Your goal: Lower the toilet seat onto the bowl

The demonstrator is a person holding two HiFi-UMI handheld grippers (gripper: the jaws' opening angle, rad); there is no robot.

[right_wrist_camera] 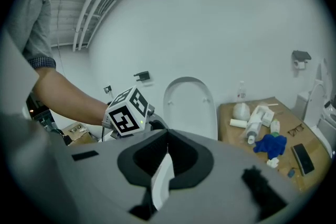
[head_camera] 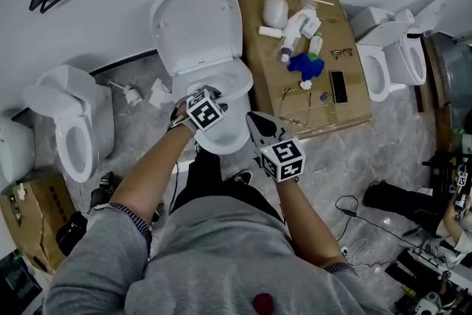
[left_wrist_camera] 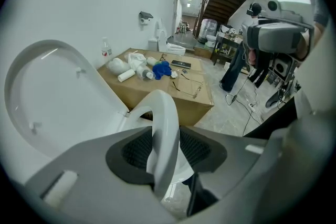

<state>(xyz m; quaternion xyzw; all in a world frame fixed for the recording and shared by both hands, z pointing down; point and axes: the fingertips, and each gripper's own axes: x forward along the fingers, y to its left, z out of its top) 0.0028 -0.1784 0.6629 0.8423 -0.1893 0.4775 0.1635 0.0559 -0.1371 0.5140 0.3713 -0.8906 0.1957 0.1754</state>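
The white toilet [head_camera: 228, 140] stands below me with its lid [head_camera: 195, 26] upright against the wall. Its seat [head_camera: 242, 82] lies low over the bowl; whether it rests on the bowl I cannot tell. My left gripper [head_camera: 214, 94] is at the seat's front left. In the left gripper view the seat's rim [left_wrist_camera: 165, 113] runs between the jaws of that gripper [left_wrist_camera: 165, 139], and both pads stand clear of it: open. My right gripper [head_camera: 258, 122] hovers at the bowl's front right. It [right_wrist_camera: 165, 165] is open, with a thin white edge [right_wrist_camera: 164, 181] in the gap.
A cardboard box [head_camera: 361, 114] right of the toilet carries bottles, a blue cloth [head_camera: 306, 65], glasses and a phone [head_camera: 338, 86]. Another toilet [head_camera: 74, 129] stands at the left, and more [head_camera: 391, 59] at the right. Cables [head_camera: 361, 225] cross the floor at the right.
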